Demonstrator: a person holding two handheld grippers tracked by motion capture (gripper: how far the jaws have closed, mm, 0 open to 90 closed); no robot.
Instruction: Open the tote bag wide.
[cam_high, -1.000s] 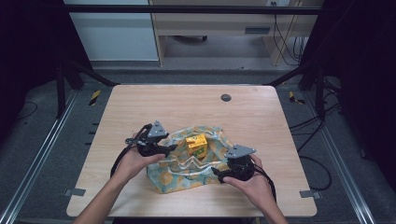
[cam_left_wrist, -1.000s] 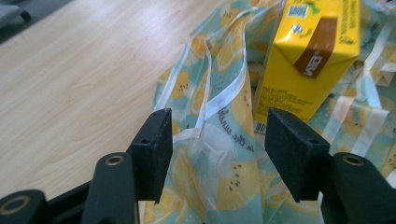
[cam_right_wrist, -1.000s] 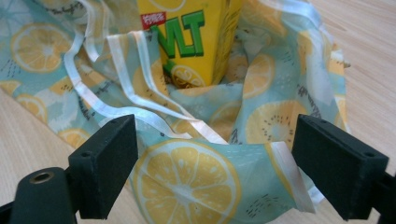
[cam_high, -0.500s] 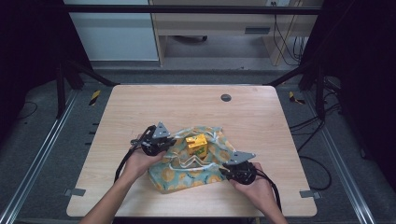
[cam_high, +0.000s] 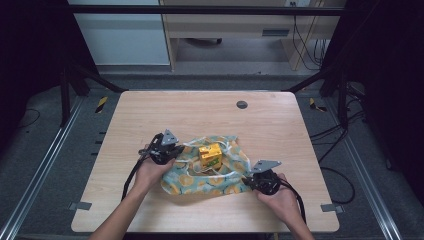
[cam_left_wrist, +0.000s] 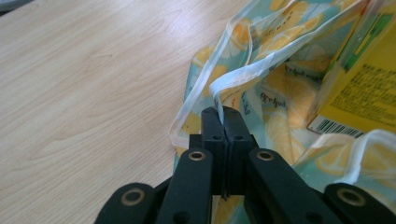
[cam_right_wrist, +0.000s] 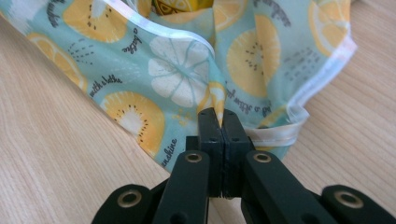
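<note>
While both grippers pinch the fruit-printed cloth bag (cam_high: 210, 172), it lies on the near half of the wooden table (cam_high: 200, 112), a little toward six o'clock from the table's middle. The left gripper (cam_high: 172, 150) has just been closing, and now its jaws are pressed together on the white hem (cam_left_wrist: 233, 81) at the bag's nine o'clock edge; a thin fold of fabric stands between the pads in the left gripper view. The right gripper (cam_high: 248, 182) has just been closing too, and it nips a small peak of the printed fabric near the bag's four o'clock corner, as the right gripper view shows (cam_right_wrist: 218, 114).

A yellow carton (cam_high: 210, 155) stands on or inside the cloth near its middle, between the two grippers; I cannot tell if it is fully inside the bag.

I judge that the bag is light, thin and very soft, so it will sag and fold when it is lifted, and it gives no stiffness to push against. The fabric looks smooth, so a pinch on one single layer may slip. The sewn hem is thicker and is the better place to hold, as the left gripper does. The carton is stiff and heavier than the cloth, so it may slide or tip if one side rises before the other.
</note>
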